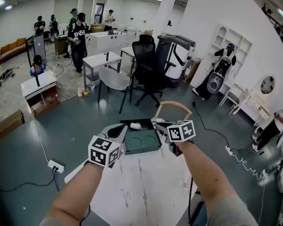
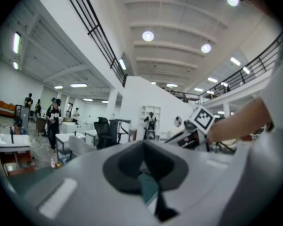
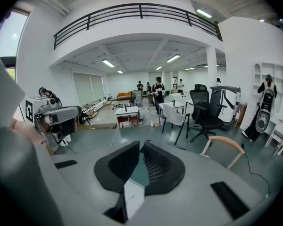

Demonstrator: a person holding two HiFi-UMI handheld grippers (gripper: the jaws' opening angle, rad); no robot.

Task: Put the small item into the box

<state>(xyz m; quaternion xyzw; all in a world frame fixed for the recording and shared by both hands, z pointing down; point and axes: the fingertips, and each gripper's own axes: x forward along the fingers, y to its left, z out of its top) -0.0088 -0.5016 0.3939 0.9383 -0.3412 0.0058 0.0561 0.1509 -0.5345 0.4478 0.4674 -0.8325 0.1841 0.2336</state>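
Hovering with the left claw (image 1: 119,132) and the right claw (image 1: 161,128) side by side above the white tabletop (image 1: 141,187), one at each side of the open green box (image 1: 140,144). Showing both claws clenched, tips together, grasping nothing. Lying at the far side of the box, on a dark surface just beyond its two round hollows, apart from both claws: the small white item (image 1: 135,125). Standing behind the tabletop: a chair (image 1: 172,105) with a curved wooden back.
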